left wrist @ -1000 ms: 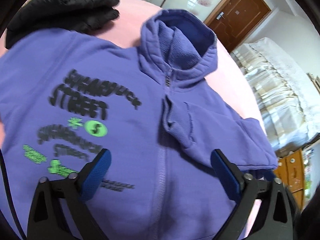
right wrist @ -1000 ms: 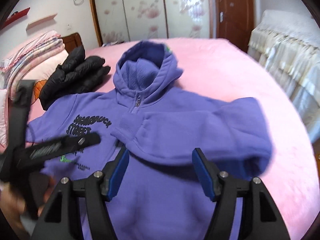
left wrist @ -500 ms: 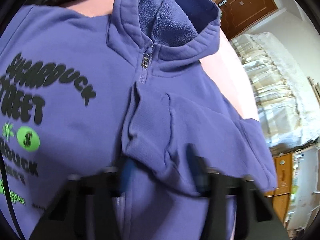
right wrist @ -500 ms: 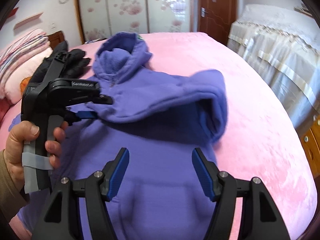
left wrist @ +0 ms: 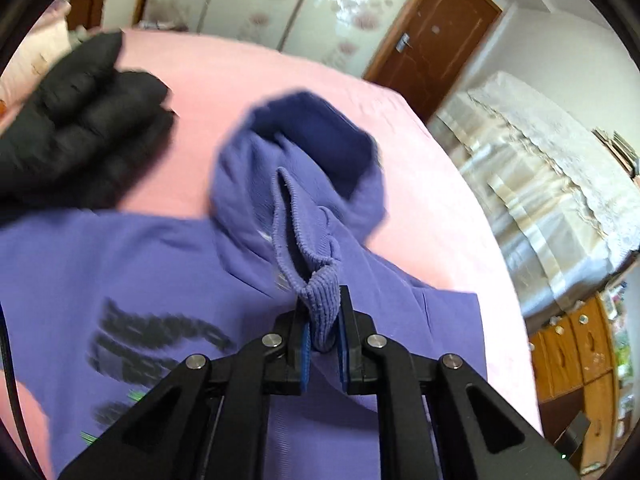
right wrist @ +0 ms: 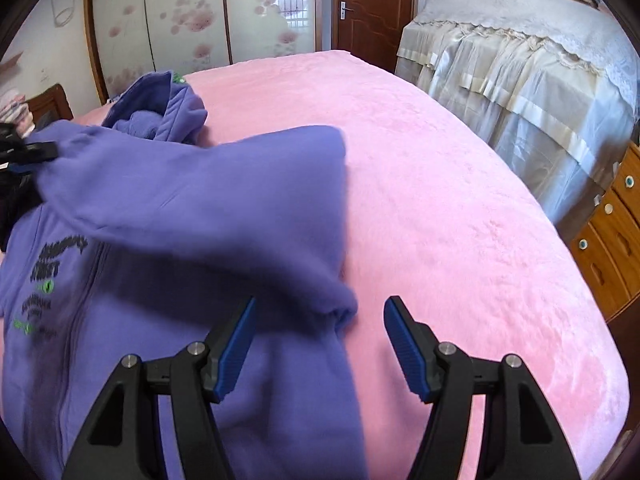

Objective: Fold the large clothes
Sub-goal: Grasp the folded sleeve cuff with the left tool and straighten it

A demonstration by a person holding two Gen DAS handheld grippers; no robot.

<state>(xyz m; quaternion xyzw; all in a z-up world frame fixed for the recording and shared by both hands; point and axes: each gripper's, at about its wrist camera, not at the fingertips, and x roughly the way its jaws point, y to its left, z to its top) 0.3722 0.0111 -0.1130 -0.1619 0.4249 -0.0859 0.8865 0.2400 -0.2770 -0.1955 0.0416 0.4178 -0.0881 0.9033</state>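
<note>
Hoodie flat on bed. My left gripper pinches ribbed cuff, sleeve raised. Right gripper wide open, empty. Fleece soft, bulky; I'd grab hems.

Pink bed, purple hoodie, black jacket

Hoodie lies on bed, hood at far end; jacket left of hood; sleeve across chest.
</note>
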